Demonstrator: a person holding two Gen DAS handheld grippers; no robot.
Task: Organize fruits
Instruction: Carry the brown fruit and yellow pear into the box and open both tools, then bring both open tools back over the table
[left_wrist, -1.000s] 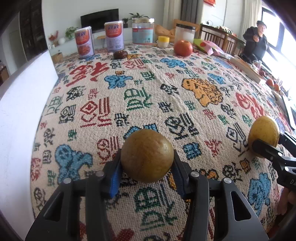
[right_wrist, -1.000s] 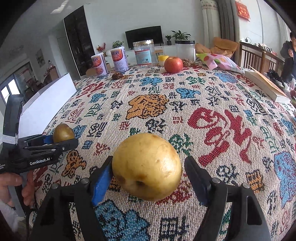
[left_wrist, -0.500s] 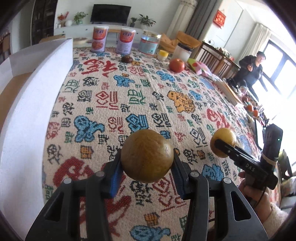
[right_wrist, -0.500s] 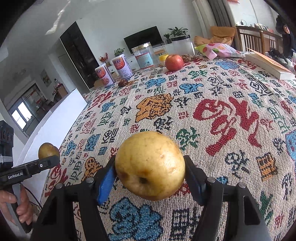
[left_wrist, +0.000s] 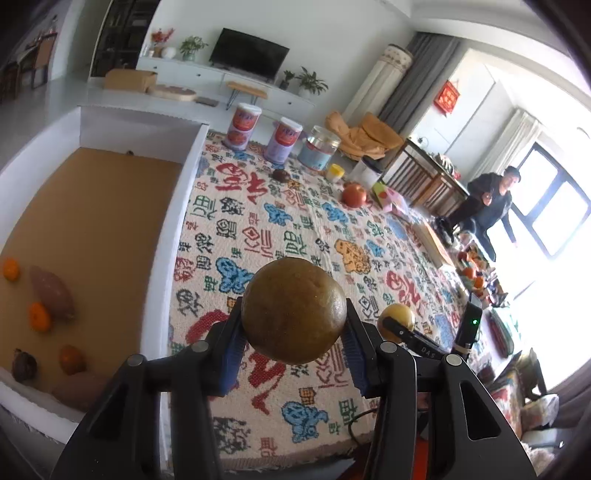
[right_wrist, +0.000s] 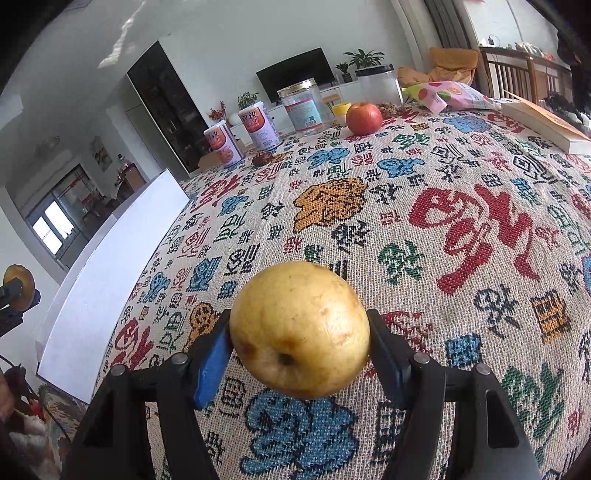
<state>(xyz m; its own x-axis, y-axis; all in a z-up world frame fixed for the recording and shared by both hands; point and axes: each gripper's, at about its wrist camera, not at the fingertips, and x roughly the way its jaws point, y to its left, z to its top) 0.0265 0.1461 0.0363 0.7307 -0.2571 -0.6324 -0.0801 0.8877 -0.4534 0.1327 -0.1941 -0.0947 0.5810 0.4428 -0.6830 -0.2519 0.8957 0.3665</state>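
My left gripper is shut on a round brown fruit and holds it above the table's near edge, right of a white box with a brown floor. My right gripper is shut on a yellow pear above the patterned tablecloth. The pear also shows in the left wrist view. The brown fruit shows at the far left of the right wrist view. A red apple stands at the table's far side.
The box holds small oranges, a sweet potato and a dark fruit. Two cans, a clear jar, a small dark fruit, a snack bag and a book line the far side.
Both grippers have risen and drawn back from the table with their fruits. The left view has swung left, so the inside of the white box now shows.
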